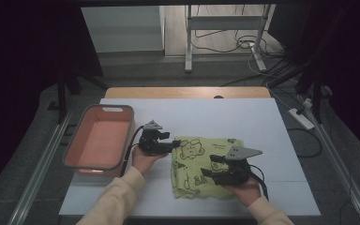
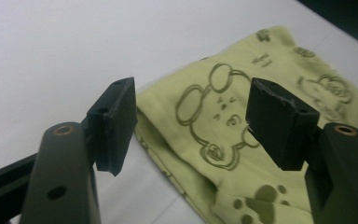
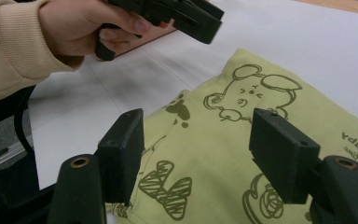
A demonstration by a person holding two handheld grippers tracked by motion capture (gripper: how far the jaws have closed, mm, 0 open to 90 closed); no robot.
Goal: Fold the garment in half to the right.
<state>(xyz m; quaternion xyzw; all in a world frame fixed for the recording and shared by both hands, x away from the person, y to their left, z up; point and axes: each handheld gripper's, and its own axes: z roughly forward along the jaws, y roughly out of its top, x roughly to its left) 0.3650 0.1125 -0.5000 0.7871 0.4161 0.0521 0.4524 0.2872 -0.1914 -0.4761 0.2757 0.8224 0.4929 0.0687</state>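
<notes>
One green cloth, one pink basket, two open hand-held grippers.

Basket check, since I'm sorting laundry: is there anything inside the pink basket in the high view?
No, the basket shows only its bare pink floor, and the cloth lies on the table beside it.

L gripper jaws apart, nothing btwn pads, rising from bottom of frame. Behind them a light green cloth w/ dark bear line drawings, centre to lower right, lying on white table surface filling upper left.
</notes>
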